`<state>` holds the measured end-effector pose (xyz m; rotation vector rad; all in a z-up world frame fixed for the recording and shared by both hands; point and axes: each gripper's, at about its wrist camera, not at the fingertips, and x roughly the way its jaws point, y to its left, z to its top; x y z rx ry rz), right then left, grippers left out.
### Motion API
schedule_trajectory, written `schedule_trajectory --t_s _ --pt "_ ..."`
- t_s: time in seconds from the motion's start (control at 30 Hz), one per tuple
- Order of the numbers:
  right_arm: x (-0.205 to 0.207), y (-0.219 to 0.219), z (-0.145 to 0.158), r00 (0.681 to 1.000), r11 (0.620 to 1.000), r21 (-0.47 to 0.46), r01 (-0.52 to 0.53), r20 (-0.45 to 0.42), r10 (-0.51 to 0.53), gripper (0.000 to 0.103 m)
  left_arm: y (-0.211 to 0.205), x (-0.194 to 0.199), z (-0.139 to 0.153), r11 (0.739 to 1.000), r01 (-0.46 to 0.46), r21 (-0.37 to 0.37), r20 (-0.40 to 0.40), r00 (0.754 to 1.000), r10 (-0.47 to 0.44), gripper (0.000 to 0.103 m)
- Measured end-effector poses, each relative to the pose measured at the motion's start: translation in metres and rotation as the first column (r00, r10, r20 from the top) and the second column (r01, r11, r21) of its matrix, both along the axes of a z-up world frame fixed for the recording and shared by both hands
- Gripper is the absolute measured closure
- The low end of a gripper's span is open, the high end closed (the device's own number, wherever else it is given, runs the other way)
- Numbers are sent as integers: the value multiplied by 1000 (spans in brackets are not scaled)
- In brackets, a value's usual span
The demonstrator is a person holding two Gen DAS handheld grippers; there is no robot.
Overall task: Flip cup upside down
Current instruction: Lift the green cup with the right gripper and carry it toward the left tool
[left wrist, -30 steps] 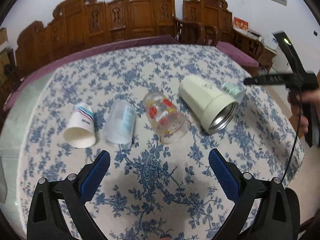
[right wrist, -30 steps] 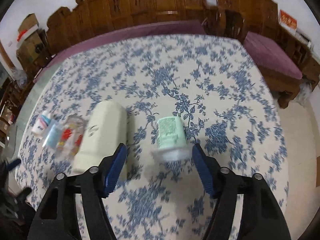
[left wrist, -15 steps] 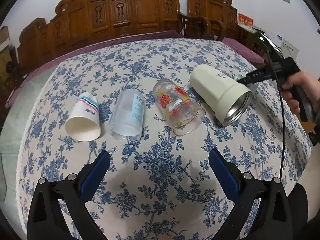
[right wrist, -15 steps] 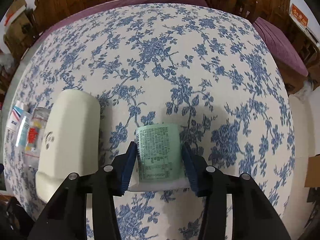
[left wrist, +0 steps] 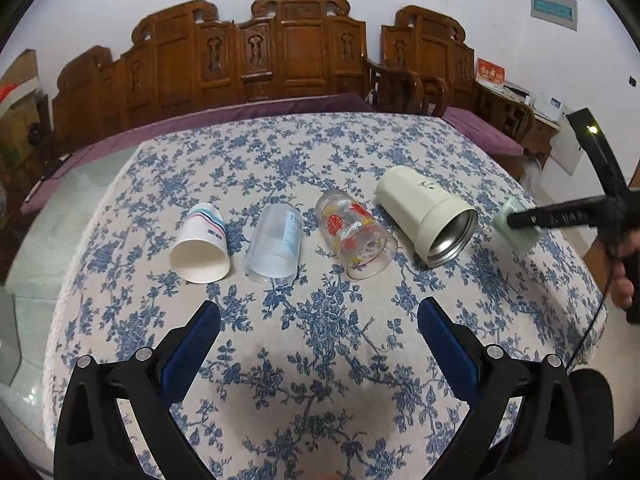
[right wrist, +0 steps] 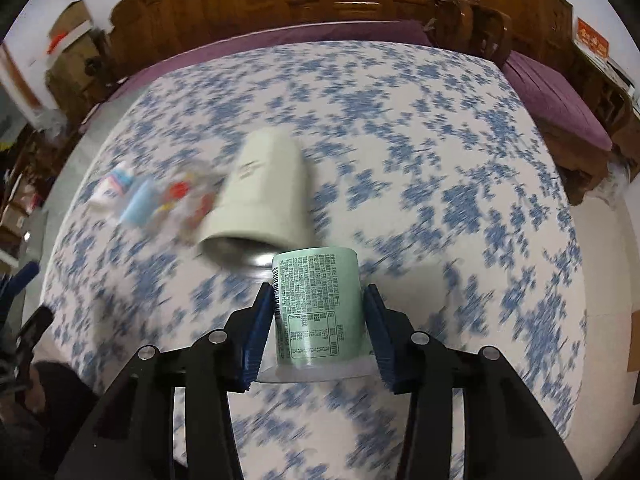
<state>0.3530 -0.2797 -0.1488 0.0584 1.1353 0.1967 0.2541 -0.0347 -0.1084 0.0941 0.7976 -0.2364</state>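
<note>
My right gripper [right wrist: 318, 324] is shut on a pale green paper cup [right wrist: 318, 308] with printed text, held off the table with its closed base pointing away from me. In the left wrist view the same green cup [left wrist: 516, 226] shows at the far right, in the right gripper [left wrist: 520, 222]. My left gripper [left wrist: 318, 328] is open and empty, low over the near part of the table. Several other cups lie on their sides in a row: a white paper cup [left wrist: 202, 246], a clear plastic cup [left wrist: 276, 242], a printed glass [left wrist: 354, 236] and a cream steel tumbler [left wrist: 428, 214].
The table [left wrist: 320, 360] has a blue floral cloth. Carved wooden chairs [left wrist: 288, 52] stand behind it. A purple bench cushion [right wrist: 556, 92] lies to the right. The right wrist view is motion-blurred; the cream tumbler [right wrist: 260, 196] lies just beyond the green cup.
My right gripper closed on the green cup and lifted it off the table, tilting it up. The left gripper stayed open and pulled back slightly.
</note>
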Motion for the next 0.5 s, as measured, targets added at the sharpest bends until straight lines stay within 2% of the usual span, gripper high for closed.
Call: schedule_trajectory --t_s 0.2,0.5 --pt "-41 49 2 997 996 47 -71 16 71 54 9 -19 5 1000 -9 -5 20 1000 9 8" --pt "-62 124 -40 990 984 137 -115 -63 124 54 32 -21 -1 998 -48 -30 -3 999 48 8"
